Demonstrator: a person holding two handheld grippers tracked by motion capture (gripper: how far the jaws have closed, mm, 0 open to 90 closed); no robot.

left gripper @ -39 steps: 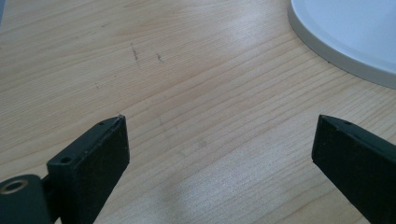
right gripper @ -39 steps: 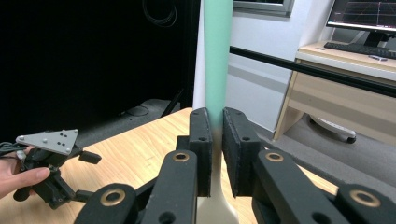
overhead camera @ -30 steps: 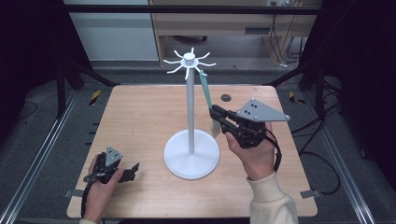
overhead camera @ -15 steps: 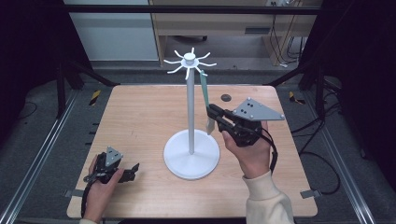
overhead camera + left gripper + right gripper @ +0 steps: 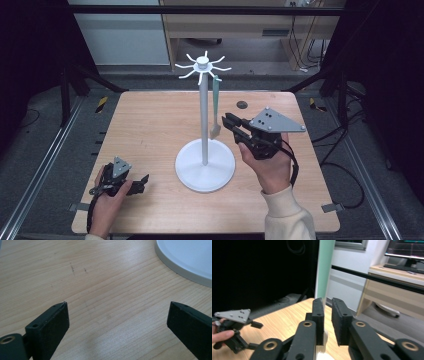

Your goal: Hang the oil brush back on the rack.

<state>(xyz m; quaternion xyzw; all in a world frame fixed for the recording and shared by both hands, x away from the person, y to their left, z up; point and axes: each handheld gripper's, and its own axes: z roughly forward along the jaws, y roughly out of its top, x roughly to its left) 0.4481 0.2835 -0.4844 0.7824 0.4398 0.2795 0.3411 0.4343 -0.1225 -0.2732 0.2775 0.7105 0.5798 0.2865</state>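
A white stand (image 5: 204, 115) with hook arms on top rises from a round base (image 5: 190, 257) at the table's middle. A brush with a green handle (image 5: 216, 100) hangs from one hook, and its pale head (image 5: 215, 131) hangs low beside the pole. My right gripper (image 5: 227, 119) is raised just right of the brush head. In the right gripper view its jaws stand a narrow gap apart (image 5: 328, 300), the green handle (image 5: 324, 267) is just beyond them, and nothing is clamped. My left gripper (image 5: 142, 181) rests on the wood at the front left, wide open (image 5: 117, 305) and empty.
A small dark round thing (image 5: 242, 104) lies near the table's far edge. Black-and-yellow tools lie on the floor to the left (image 5: 101, 104) and to the right (image 5: 312, 104). The light wooden table (image 5: 150, 125) has metal rails on both sides.
The right gripper has shifted only slightly beside the hanging brush. The left gripper has stayed where it was.
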